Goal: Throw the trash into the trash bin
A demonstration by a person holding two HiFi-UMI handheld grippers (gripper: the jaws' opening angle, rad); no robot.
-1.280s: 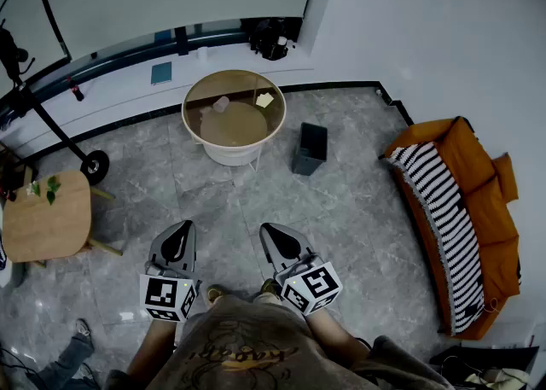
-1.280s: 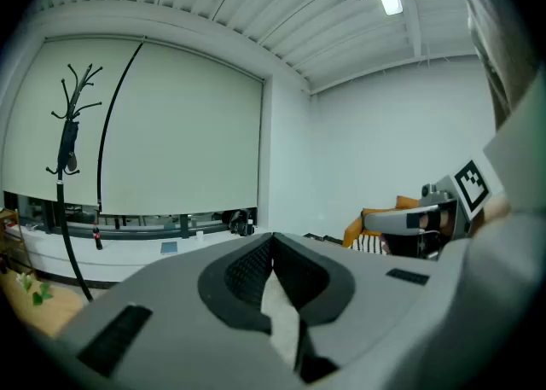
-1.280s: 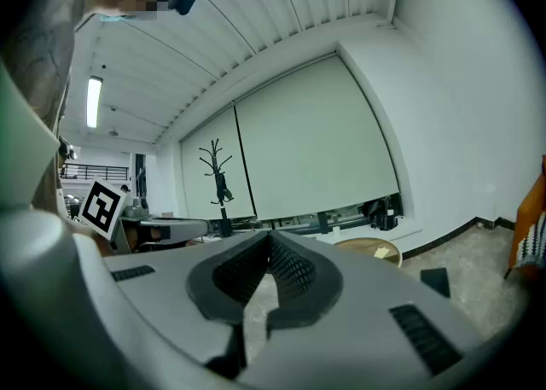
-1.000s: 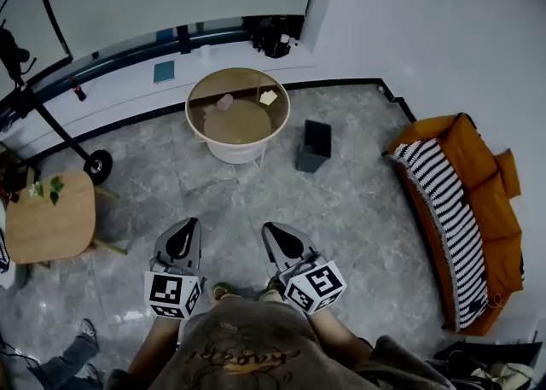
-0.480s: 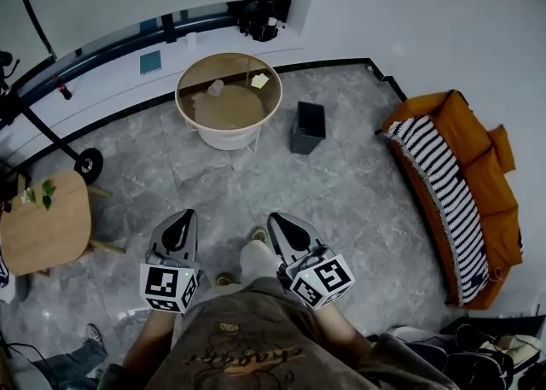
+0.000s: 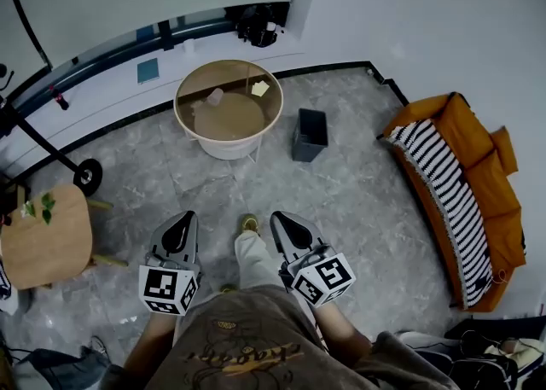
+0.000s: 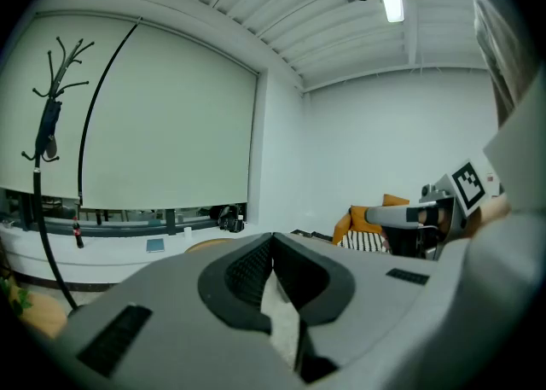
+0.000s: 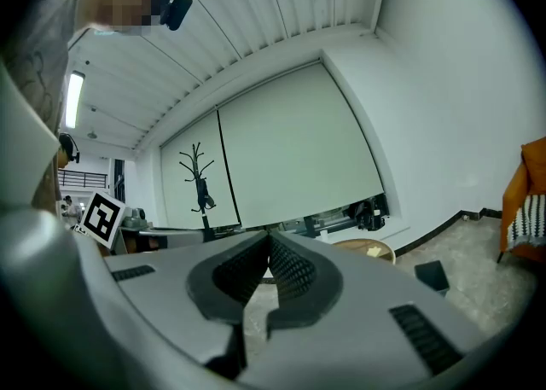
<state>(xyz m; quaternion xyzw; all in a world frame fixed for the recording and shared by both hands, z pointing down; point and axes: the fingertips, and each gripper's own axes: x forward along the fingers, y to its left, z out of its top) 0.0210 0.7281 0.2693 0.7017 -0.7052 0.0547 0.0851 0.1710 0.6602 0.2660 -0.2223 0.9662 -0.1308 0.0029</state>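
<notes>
Since a moment ago the person has taken a step: a trouser leg and shoe (image 6: 249, 243) have swung forward between the two grippers, and the round glass-topped table (image 6: 229, 149) sits a little nearer in the head view. The left gripper (image 6: 184, 221) and the right gripper (image 6: 280, 219) are both carried low and pointing ahead. Each has its jaws closed tip to tip with nothing caught between them.

The trash is on the tabletop, well ahead of both grippers: a pale crumpled scrap (image 6: 215, 96) toward the left and a yellow slip of paper (image 6: 260, 88) toward the right. The dark trash bin (image 6: 309, 135) stands on the floor just to the right of the table.

From where I stand, the crumpled scrap lies more on the left gripper's line. The yellow slip and the bin fall to the right gripper's side. Neither gripper is within reach yet, so more walking comes first.
</notes>
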